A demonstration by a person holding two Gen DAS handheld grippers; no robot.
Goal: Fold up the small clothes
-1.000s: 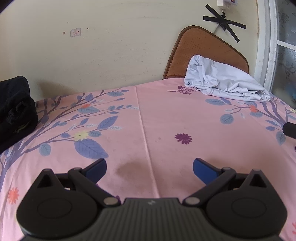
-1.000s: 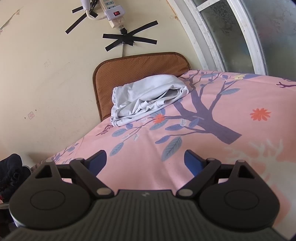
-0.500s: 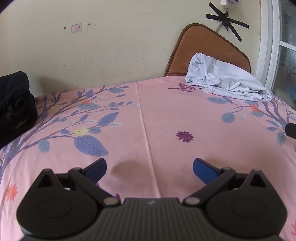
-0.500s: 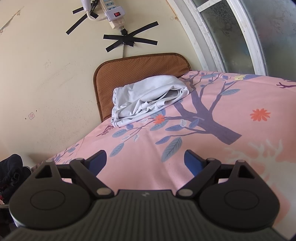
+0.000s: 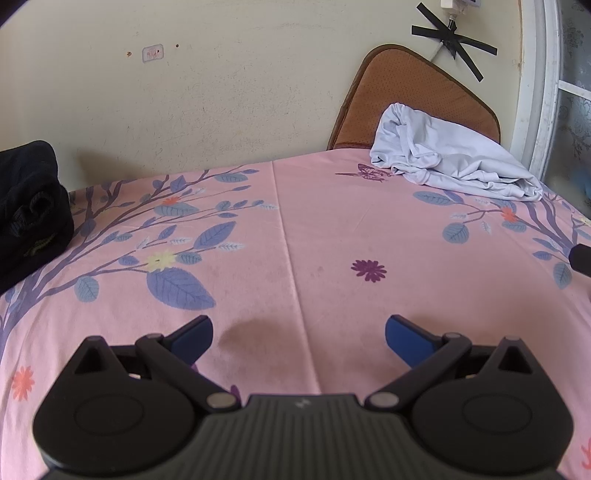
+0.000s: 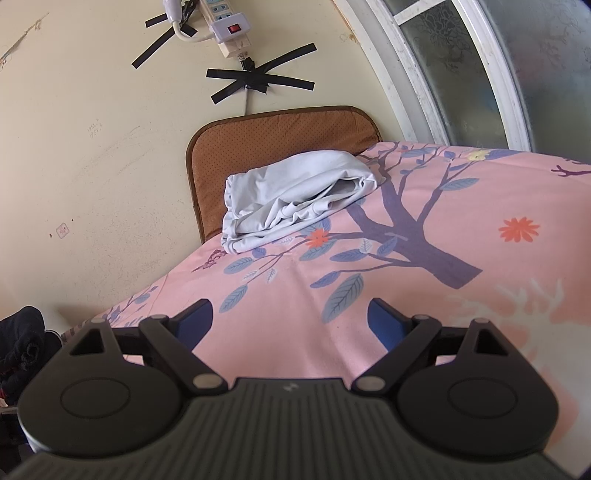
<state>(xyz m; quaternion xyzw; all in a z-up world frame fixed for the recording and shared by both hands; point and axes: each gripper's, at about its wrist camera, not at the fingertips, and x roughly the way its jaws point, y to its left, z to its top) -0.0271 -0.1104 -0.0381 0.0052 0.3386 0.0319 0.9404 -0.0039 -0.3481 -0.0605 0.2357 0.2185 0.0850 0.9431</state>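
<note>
A crumpled pale lavender-white garment [image 5: 452, 162] lies at the far right of the pink flowered sheet [image 5: 325, 229], partly against a brown cushion [image 5: 413, 88]. It also shows in the right wrist view [image 6: 295, 195], far ahead of the fingers. My left gripper [image 5: 299, 332] is open and empty, low over the bare sheet. My right gripper [image 6: 290, 319] is open and empty over the sheet. A black tip of the right gripper [image 5: 581, 258] shows at the right edge of the left wrist view.
A pile of black clothing [image 5: 29, 210] sits at the far left edge of the bed, also in the right wrist view [image 6: 22, 343]. A wall runs behind the bed, with a taped power strip [image 6: 225, 26]. A window frame [image 6: 436, 70] stands at the right.
The left gripper has tilted and drifted slightly, so the scene sits a little lower and nearer. The right gripper has barely moved. Both stay open and empty.
</note>
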